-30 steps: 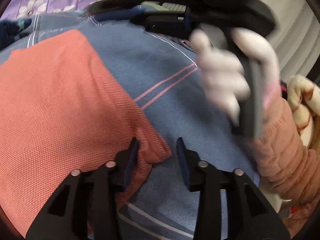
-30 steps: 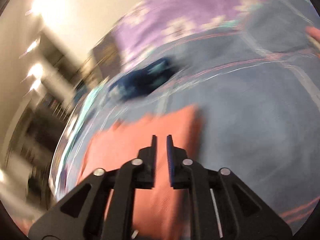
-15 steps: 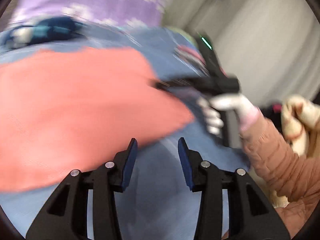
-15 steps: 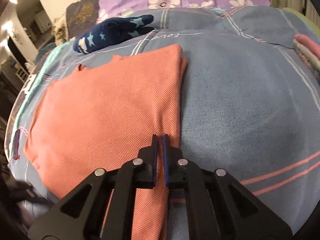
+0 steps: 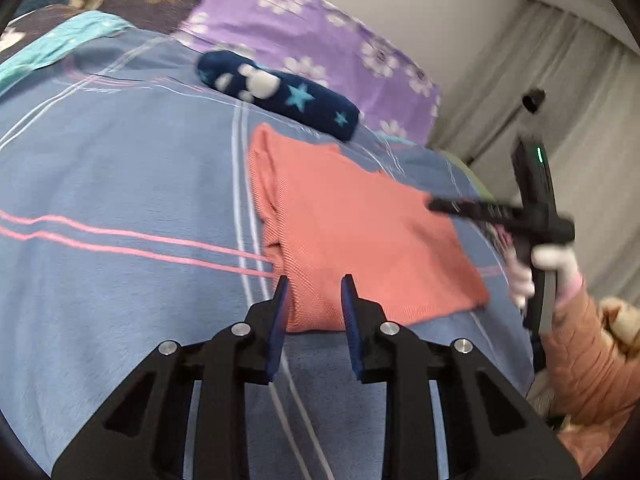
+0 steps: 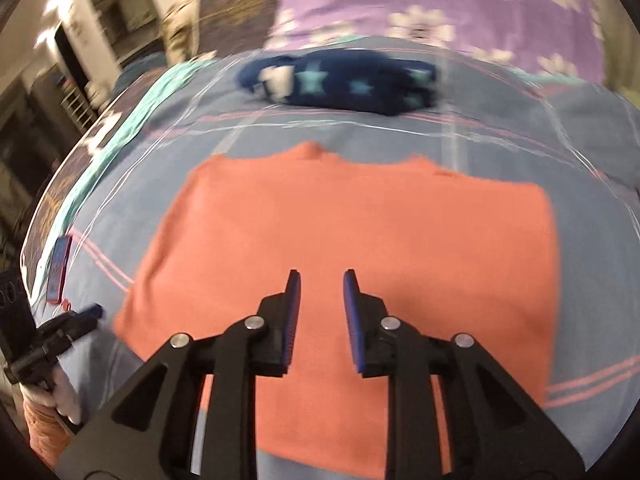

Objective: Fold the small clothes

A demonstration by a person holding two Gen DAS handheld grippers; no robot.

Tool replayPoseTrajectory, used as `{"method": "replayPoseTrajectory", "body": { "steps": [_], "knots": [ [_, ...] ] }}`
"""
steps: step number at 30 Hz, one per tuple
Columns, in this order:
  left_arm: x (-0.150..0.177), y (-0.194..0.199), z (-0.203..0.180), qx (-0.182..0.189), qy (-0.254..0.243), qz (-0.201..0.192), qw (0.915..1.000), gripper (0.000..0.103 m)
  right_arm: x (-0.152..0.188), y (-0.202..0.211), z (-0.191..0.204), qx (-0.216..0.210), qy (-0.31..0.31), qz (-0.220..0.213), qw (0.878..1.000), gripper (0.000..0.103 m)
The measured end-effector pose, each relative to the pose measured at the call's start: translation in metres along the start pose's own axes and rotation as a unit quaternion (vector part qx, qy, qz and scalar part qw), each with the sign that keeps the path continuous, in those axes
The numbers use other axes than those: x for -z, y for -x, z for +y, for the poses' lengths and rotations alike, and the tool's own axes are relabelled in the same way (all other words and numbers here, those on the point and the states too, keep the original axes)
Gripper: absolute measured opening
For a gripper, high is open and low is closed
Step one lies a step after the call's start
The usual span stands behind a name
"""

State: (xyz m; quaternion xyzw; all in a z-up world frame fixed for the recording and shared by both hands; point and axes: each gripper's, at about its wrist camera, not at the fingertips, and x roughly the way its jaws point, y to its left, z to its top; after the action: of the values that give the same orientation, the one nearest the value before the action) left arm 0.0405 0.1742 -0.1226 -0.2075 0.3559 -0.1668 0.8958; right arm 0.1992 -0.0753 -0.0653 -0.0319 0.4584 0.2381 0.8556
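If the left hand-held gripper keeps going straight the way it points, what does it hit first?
Probably the near corner of the orange garment, which already sits between the closing jaws of the left hand-held gripper; depth is unclear.

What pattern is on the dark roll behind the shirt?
Navy roll with light blue stars and white patches; sharpest in the left wrist view.
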Motion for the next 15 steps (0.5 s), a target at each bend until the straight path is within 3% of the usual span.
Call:
{"method": "replayPoseTrajectory", "body": {
  "steps": [3, 7, 8, 10, 11, 15],
  "knots": [
    [-0.001, -0.015, 0.004, 0.006, -0.004, 0.023, 0.9997, 0.034, -0.018, -0.015, 0.038, -0.009, 0.028, 0.003, 1.000, 0.026],
    [0.000, -0.026, 0.008, 0.030, -0.004, 0.044, 0.9986, 0.034, -0.044, -0.035, 0.081, -0.023, 0.063, 0.010, 0.998, 0.031],
    [0.000, -0.031, 0.008, 0.035, -0.007, 0.048, 0.9982, 0.031, -0.050, -0.042, 0.090, -0.027, 0.070, 0.015, 0.997, 0.032],
    [0.003, -0.033, 0.007, 0.041, -0.013, 0.057, 0.9974, 0.012, -0.060, -0.056, 0.103, -0.031, 0.077, 0.024, 0.996, 0.032],
    [0.004, -0.034, 0.008, 0.040, -0.012, 0.063, 0.9971, 0.008, -0.064, -0.062, 0.110, -0.031, 0.079, 0.027, 0.996, 0.032],
    [0.010, -0.027, 0.010, 0.042, -0.008, 0.063, 0.9971, 0.005, -0.081, -0.096, 0.137, -0.016, 0.101, 0.048, 0.994, 0.034]
  ]
}}
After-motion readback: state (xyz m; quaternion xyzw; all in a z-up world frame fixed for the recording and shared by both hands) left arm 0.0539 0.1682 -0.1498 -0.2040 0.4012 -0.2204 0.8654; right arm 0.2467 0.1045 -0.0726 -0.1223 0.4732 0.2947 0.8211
